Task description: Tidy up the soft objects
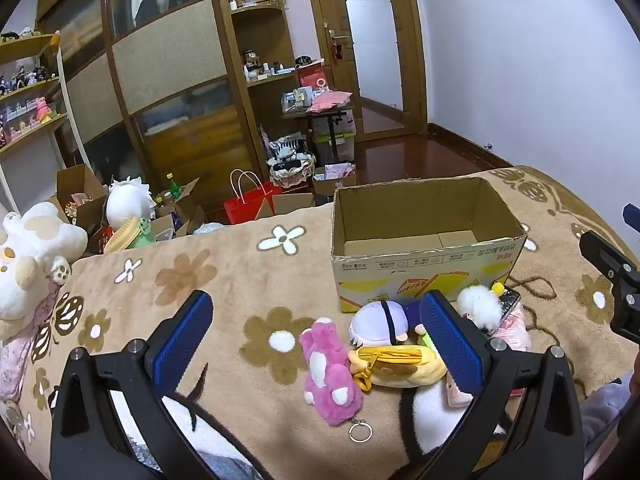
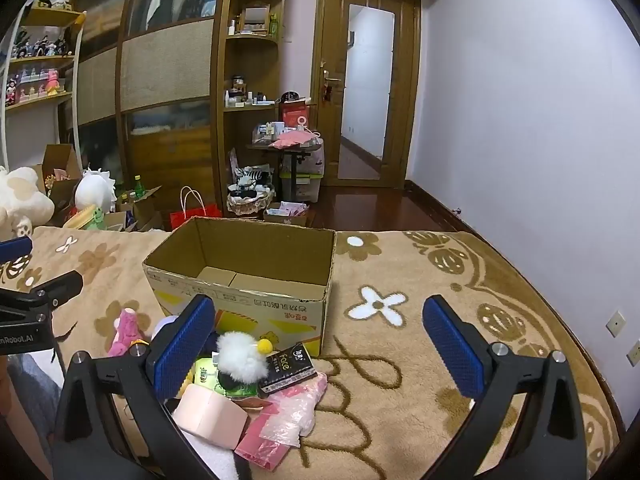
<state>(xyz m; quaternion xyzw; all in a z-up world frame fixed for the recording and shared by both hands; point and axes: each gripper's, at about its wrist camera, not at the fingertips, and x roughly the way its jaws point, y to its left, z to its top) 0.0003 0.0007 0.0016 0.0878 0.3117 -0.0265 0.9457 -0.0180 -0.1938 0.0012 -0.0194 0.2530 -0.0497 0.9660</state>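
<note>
While the left gripper (image 1: 316,344) hangs with jaws spread wide and empty, a pink plush (image 1: 328,372) and yellow pouch (image 1: 396,362) lie on the bed's flowered blanket (image 1: 224,276) before an empty cardboard box (image 1: 424,240). From the right wrist, the right gripper (image 2: 320,344) hangs likewise released; a white fluffy toy (image 2: 240,356) lies against the box (image 2: 248,276).

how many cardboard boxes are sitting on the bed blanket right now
1. The open brown cardboard box stands on the tan flowered blanket, just behind the pile of toys. More boxes sit on the floor beyond the bed.
</note>
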